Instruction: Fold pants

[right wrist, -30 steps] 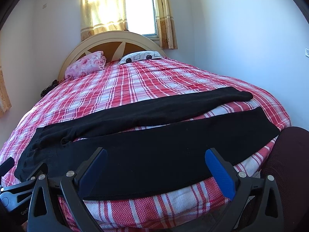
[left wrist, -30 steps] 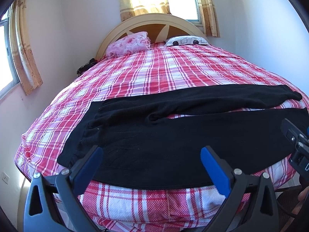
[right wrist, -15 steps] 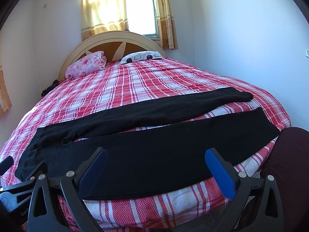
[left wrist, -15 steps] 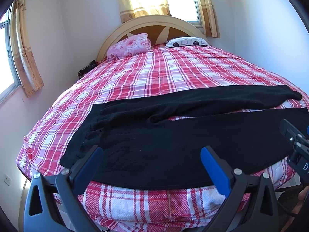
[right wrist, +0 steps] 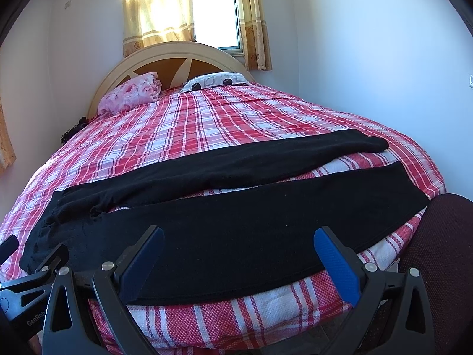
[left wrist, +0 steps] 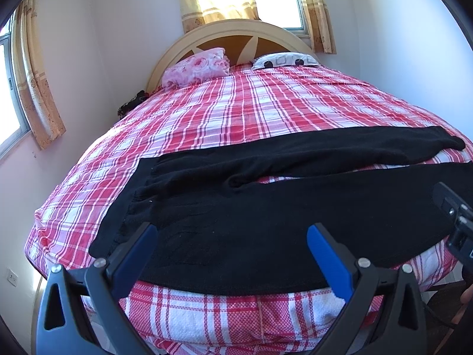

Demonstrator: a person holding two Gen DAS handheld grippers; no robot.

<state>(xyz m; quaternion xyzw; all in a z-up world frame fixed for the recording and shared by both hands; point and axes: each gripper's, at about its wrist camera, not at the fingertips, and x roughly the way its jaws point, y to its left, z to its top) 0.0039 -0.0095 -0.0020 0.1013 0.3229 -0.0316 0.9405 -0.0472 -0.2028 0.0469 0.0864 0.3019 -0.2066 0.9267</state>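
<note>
Black pants (left wrist: 266, 213) (right wrist: 236, 222) lie spread flat across the foot of a bed, waistband to the left and both legs running right with a strip of sheet between them. My left gripper (left wrist: 232, 236) hovers open just off the bed's near edge, over the hip part of the near leg. My right gripper (right wrist: 238, 242) is open too, above the middle of the near leg. Neither blue-padded finger pair touches the cloth. The right gripper's body (left wrist: 455, 219) shows at the left view's right edge; the left gripper's body (right wrist: 32, 278) shows at the right view's lower left.
The bed carries a red and white plaid sheet (left wrist: 236, 112), a pink floral pillow (left wrist: 198, 68) and a patterned white pillow (left wrist: 283, 59) by the headboard (left wrist: 236, 34). White walls and curtained windows surround it. A dark maroon object (right wrist: 443, 266) sits by the bed's right corner.
Both views have crept slightly nearer the bed and a little right; the pants lie unmoved and both grippers stay open.
</note>
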